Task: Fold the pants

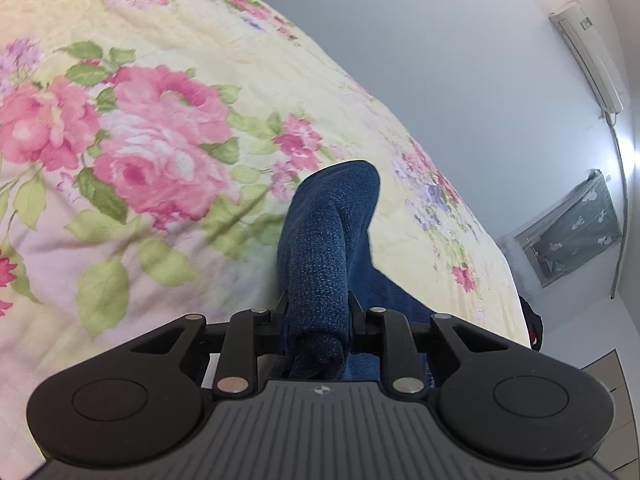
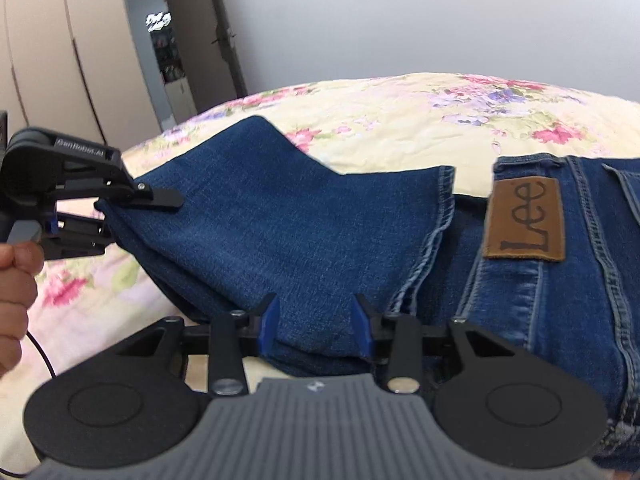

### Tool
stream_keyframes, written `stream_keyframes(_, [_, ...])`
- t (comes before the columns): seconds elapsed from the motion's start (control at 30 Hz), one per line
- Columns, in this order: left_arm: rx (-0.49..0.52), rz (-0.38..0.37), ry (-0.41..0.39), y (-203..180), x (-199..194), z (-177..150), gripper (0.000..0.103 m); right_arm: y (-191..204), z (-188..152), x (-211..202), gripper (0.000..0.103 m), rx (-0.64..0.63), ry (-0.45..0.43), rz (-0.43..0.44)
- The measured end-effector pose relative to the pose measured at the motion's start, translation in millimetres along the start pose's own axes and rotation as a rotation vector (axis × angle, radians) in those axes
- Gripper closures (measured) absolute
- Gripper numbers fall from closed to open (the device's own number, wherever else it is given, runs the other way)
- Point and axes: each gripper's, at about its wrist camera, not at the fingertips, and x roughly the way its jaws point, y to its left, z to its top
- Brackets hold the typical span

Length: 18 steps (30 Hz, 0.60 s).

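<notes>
**Jeans part-folded on floral bedspread, both grippers at the denim**

Jeans (image 2: 280, 240) lie on the floral bedspread (image 2: 400, 120), with the leg end folded across toward the brown Lee patch (image 2: 524, 220) at the waistband. The hemmed leg edge stops just beside that patch.

Left gripper (image 1: 318, 308): pinching a bunched fold of denim (image 1: 328, 232), which rises between its fingers above the bedspread (image 1: 160, 120). The right wrist view confirms it, showing this gripper (image 2: 120, 216) clamped on the folded edge farthest from the patch, with a hand (image 2: 16, 276) on its grip.

Right gripper (image 2: 316, 320): blue fingers (image 2: 269, 320) stand apart with the near edge of the folded denim between them; whether the pads press the cloth cannot be told.

Surroundings: a wall-mounted air conditioner (image 1: 588, 56) and a covered box (image 1: 572, 228) stand beyond the bed. Wardrobe doors (image 2: 60, 60) and an open doorway (image 2: 164, 48) lie behind the left gripper. Nothing lies on the jeans between patch and fold.
</notes>
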Motion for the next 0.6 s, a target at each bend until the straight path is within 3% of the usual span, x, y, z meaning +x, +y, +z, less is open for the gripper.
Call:
stream_keyframes(0.13, [0.056, 0.002, -0.006, -32.0, -1.7, -1.6, 0.077, -8.7, 5.6, -10.8, 0.067, 0.056, -0.027, 0.038])
stream_keyframes(0.37, [0.138, -0.006, 0.01, -82.3, -9.0, -2.4, 0.077, 11.2, 5.1, -27.2, 0.064, -0.111, -0.076, 0.088])
stream_keyframes(0.6, [0.242, -0.018, 0.002, -142.9, -9.0, -17.6, 0.077, -48.8, 34.3, -72.6, 0.064, 0.118, -0.189, -0.001])
